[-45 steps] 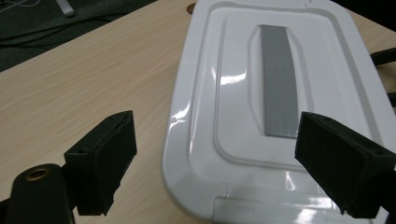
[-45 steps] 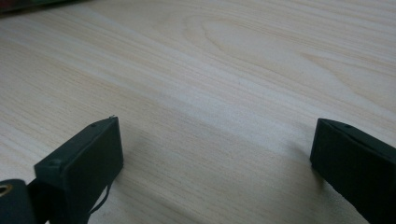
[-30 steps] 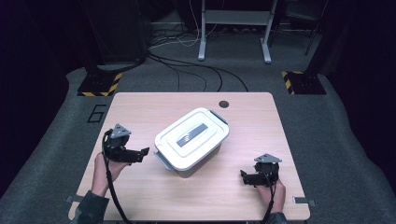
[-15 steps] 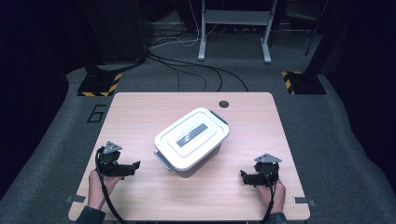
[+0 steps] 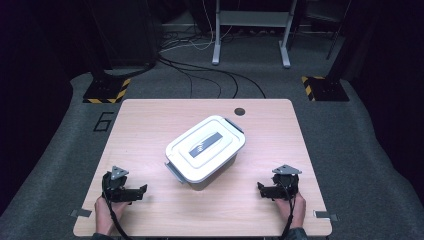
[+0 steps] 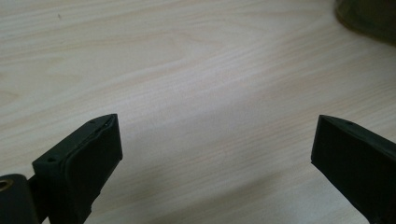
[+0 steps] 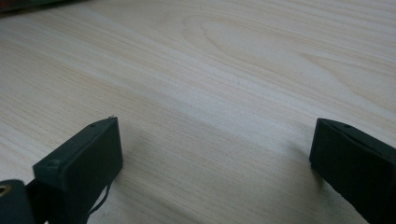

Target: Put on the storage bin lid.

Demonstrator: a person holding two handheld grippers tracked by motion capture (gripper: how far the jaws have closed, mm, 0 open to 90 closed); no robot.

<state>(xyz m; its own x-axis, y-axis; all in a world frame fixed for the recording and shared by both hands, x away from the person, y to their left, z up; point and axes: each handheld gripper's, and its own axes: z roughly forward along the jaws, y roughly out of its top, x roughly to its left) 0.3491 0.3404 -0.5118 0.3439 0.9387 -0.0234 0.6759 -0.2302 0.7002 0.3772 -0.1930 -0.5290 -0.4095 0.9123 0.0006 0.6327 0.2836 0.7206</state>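
Note:
A white lidded plastic box (image 5: 205, 148) with a dark label on its lid and grey clips at both ends sits slantwise in the middle of the wooden table (image 5: 150, 120). My left gripper (image 5: 141, 190) rests low at the table's front left, open, jaws pointing right toward the box. My right gripper (image 5: 261, 189) rests at the front right, open, jaws pointing left. In the left gripper view the open left gripper (image 6: 212, 154) spans bare wood, with the box's dark edge (image 6: 369, 18) at the top right. The right gripper (image 7: 212, 154) likewise spans bare wood.
A round dark cable hole (image 5: 240, 111) lies near the table's far edge. Beyond the table are floor cables (image 5: 200, 75), a metal frame's legs (image 5: 250, 30) and yellow-black striped bases (image 5: 107, 92). A "6" is marked on the floor (image 5: 104, 121) at left.
My left gripper has drawn back toward the table's front left edge, away from the box. The right gripper and the box have stayed where they were.

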